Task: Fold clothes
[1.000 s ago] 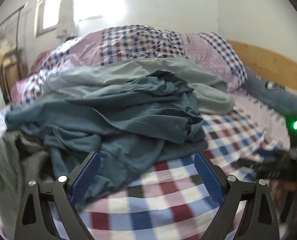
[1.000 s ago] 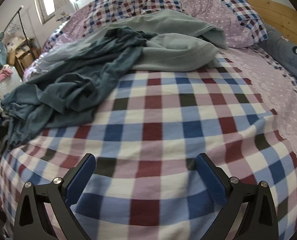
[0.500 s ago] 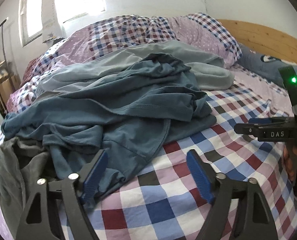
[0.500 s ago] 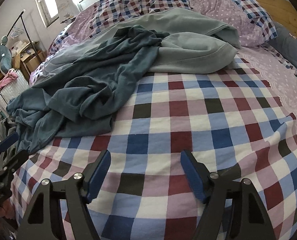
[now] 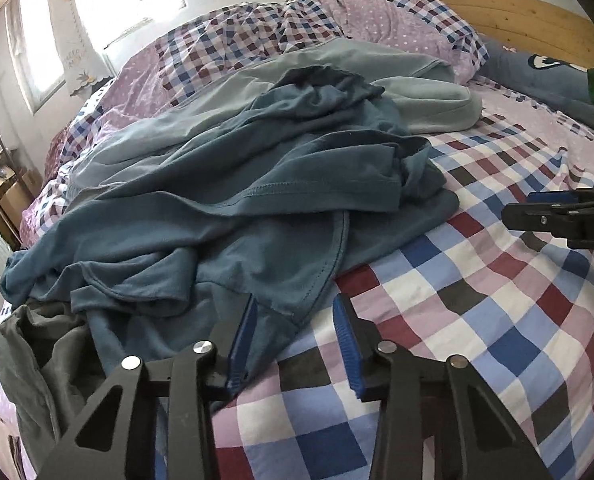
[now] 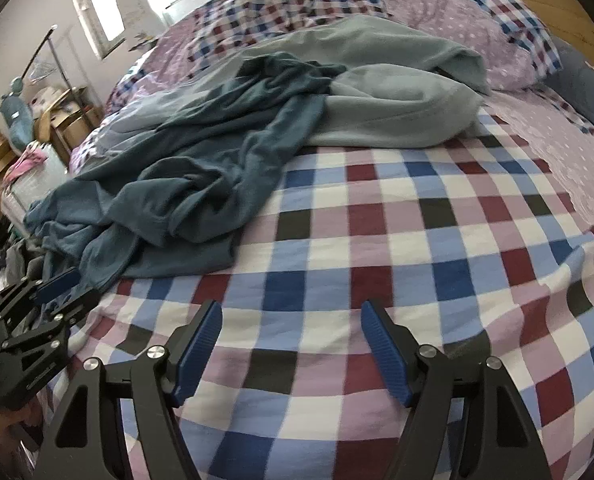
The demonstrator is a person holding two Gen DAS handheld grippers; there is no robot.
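Note:
A crumpled dark teal shirt [image 5: 257,200] [image 6: 201,168] lies on the checked bed sheet [image 5: 477,320] [image 6: 417,240], partly over a light grey-green garment [image 5: 397,80] [image 6: 397,92]. My left gripper [image 5: 295,300] is open at the near edge of the bed, and the shirt's hem corner lies between its blue pads [image 5: 243,340]. From the right wrist view the left gripper [image 6: 73,288] sits at the shirt's lower left edge. My right gripper [image 6: 291,308] is open over bare sheet with nothing between its fingers. It also shows side-on as the right gripper [image 5: 517,206] in the left wrist view.
A dark grey garment [image 5: 37,352] hangs over the bed's left edge. Checked and dotted pillows [image 5: 397,20] and a blue cushion [image 5: 537,76] lie by the wooden headboard [image 5: 537,20]. Boxes and clutter [image 6: 69,120] stand left of the bed.
Both grippers' jaws have narrowed from wide open. The left gripper has moved in so the teal shirt's hem corner now lies between its pads.

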